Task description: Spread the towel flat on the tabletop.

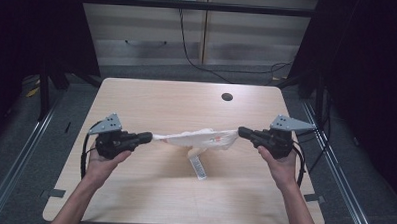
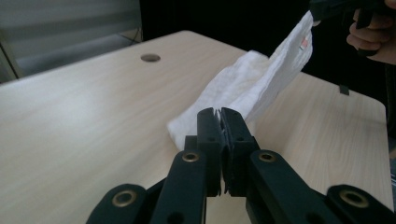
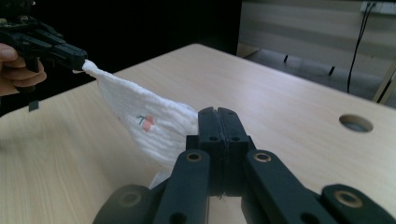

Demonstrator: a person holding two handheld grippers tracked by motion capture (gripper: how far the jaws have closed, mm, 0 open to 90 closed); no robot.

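A white cloth (image 1: 198, 138) with a small red embroidered mark hangs stretched above the wooden table (image 1: 133, 190), between two grippers. The left gripper (image 1: 148, 137) pinches one corner, jaws clamped tight; the right gripper (image 1: 242, 130) clamps the opposite corner.

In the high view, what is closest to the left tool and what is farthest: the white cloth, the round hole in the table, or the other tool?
From the left tool, nearest first:
1. White textured cloth, pinched in it and stretched toward the middle.
2. Right tool, gripping the cloth's opposite end.
3. Round dark hole in the light wooden table, far side, toward the right.
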